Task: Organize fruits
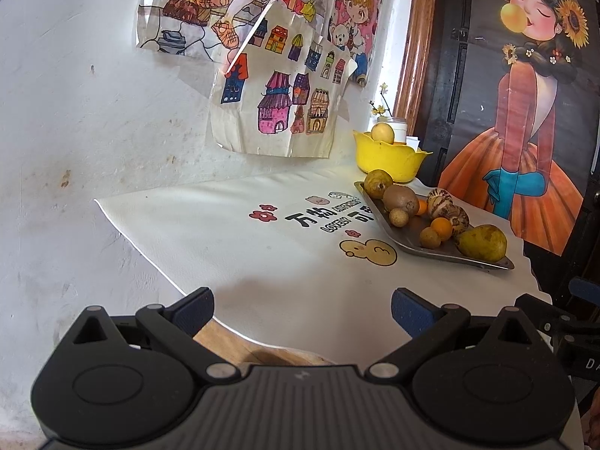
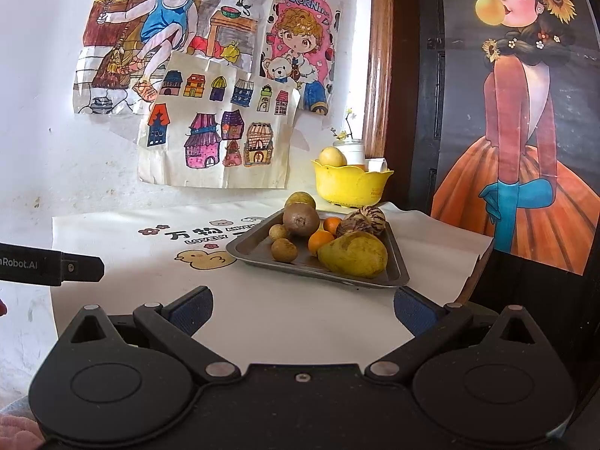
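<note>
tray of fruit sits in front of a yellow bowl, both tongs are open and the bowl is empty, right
Not quite. The yellow bowl is not empty: the right wrist view shows a pale round fruit in it. The rest holds: the tray of fruit sits in front of it, and the left tongs and right tongs are open.

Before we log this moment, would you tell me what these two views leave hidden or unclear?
- Yellow bowl: its wall hides the contents in both views; only one pale fruit and an orange sliver show.
- Back pear, right wrist view: mostly behind the kiwi.
- Striped fruits, right wrist view: partly behind the front pear.
- White jar, left wrist view: base behind the bowl.
- Left gripper and right gripper: both open and empty.
</note>
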The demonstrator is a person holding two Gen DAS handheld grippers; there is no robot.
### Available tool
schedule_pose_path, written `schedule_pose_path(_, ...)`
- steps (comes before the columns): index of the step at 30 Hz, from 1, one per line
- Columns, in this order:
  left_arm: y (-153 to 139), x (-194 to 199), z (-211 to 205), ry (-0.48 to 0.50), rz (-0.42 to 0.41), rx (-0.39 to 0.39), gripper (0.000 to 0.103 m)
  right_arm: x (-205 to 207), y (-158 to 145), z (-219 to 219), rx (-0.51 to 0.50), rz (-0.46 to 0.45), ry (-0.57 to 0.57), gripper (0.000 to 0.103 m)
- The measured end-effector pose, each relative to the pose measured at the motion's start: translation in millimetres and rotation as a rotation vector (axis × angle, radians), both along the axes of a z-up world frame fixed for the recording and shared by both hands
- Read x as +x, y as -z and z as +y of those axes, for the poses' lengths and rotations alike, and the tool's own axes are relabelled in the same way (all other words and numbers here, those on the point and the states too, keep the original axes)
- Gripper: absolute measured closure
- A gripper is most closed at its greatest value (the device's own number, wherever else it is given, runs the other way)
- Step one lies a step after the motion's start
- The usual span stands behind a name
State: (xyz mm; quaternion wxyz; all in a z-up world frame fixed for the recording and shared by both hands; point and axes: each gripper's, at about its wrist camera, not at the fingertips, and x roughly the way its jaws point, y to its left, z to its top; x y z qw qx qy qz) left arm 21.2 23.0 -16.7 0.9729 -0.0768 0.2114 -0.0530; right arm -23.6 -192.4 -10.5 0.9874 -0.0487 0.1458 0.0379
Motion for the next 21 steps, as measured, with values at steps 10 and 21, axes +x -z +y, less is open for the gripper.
schedule_pose_path(10,-0.2,-0.3,0.0,-0.001,0.001,-0.001,0.0,-0.7,0.8,0.7,-0.002,-0.001,0.001,0.001)
schedule_pose_path(21,0.8,-4.0,-1.2,-0.021,0.012,0.003,0.0,-0.9,1.1,1.2,-0.004,0.0,-0.001,0.001)
